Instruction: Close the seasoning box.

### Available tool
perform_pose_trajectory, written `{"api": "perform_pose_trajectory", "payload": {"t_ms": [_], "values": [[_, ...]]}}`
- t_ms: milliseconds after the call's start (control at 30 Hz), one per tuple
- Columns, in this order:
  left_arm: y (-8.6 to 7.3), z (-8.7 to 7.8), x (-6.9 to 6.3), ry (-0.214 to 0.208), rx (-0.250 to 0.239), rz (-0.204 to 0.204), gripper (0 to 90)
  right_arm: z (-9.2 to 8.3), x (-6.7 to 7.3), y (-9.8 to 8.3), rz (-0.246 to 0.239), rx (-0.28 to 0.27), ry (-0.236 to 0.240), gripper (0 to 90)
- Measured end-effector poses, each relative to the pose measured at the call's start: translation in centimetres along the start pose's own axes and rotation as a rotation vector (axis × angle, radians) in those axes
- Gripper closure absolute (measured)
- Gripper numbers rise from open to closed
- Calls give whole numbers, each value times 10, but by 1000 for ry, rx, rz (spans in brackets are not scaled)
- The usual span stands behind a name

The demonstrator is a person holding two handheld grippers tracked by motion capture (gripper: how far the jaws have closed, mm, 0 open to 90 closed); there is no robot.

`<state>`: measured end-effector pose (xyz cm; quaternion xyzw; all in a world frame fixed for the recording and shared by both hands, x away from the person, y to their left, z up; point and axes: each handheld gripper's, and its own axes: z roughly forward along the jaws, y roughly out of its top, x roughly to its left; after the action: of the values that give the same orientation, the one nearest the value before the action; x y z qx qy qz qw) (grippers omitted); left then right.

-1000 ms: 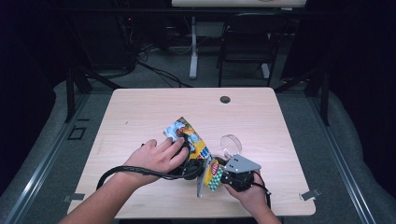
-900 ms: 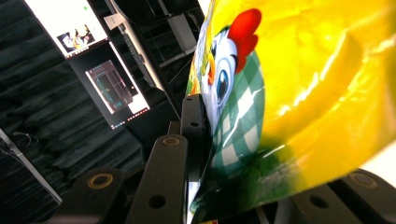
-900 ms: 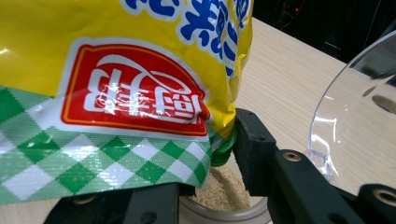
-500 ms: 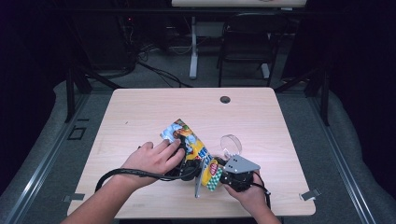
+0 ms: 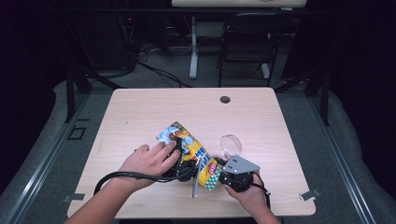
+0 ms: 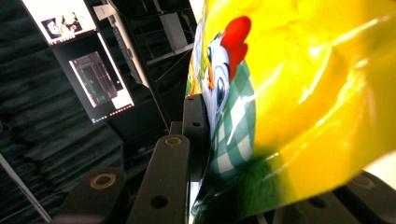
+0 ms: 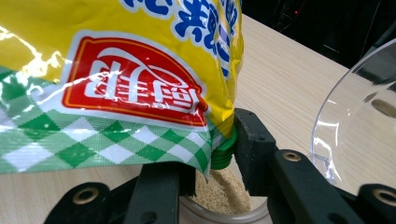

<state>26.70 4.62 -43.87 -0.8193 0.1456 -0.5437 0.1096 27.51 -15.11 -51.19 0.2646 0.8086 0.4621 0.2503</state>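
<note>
A: High view first. Where is the bag?

B: The yellow seasoning bag (image 5: 191,151) is tilted over the near middle of the bench (image 5: 140,112), between both hands. The left tongs (image 5: 180,161) sit under the person's left hand; the right tongs (image 5: 226,176) are beside a clear lid (image 5: 231,143).

A: Left gripper view?

B: The 2 jaws are clamped on the bag (image 6: 299,93); one jaw presses its printed face.

A: Right gripper view?

B: The right tongs (image 7: 219,168) grip a clear jar (image 7: 224,205) of pale granules, with the bag's green spout (image 7: 223,151) just above it.

Upside-down Chinese characters in red label on yellow bag (image 7: 135,88), not legible
</note>
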Motion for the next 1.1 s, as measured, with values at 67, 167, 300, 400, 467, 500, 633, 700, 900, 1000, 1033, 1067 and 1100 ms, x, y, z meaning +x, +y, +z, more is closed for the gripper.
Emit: {"api": "perform_pose_trajectory", "payload": {"t_ms": [67, 167, 300, 400, 467, 500, 633, 700, 900, 1000, 1033, 1067, 1100], "values": [[-1, 1, -2, 1, 0, -12, 820, 0, 0, 0, 0, -1, 0, 709], [-1, 2, -5, -14, -1, -25, 825, 0, 0, 0, -2, 0, -1, 709], [-3, 3, -7, -19, -2, -34, 830, 0, 1, 0, -3, -2, 1, 709], [-4, 4, -9, -20, -3, -40, 833, 1, 2, 1, -11, -1, -3, 709], [-5, 5, -11, -23, -5, -53, 834, 0, 2, 1, -13, 0, -3, 709], [-5, 5, -12, -25, -6, -59, 835, 0, 2, 1, -12, 0, -3, 709], [-6, 6, -15, -31, -12, -90, 837, 1, 2, 1, -12, 0, -3, 709], [-7, 7, -17, -37, -18, -105, 837, 0, 2, 1, -11, -1, -1, 709], [-8, 9, -21, -49, -28, -128, 841, 0, 2, 1, -14, 0, -2, 710], [-9, 9, -22, -56, -28, -139, 845, 0, 3, 1, -18, -1, -2, 710], [-9, 10, -23, -56, -29, -140, 848, 0, 3, 1, -17, -2, -2, 710], [-10, 10, -24, -60, -31, -149, 849, 0, 3, 1, -17, -2, -2, 710], [-10, 10, -24, -62, -34, -155, 849, 0, 3, 1, -17, -3, -2, 710]]}}
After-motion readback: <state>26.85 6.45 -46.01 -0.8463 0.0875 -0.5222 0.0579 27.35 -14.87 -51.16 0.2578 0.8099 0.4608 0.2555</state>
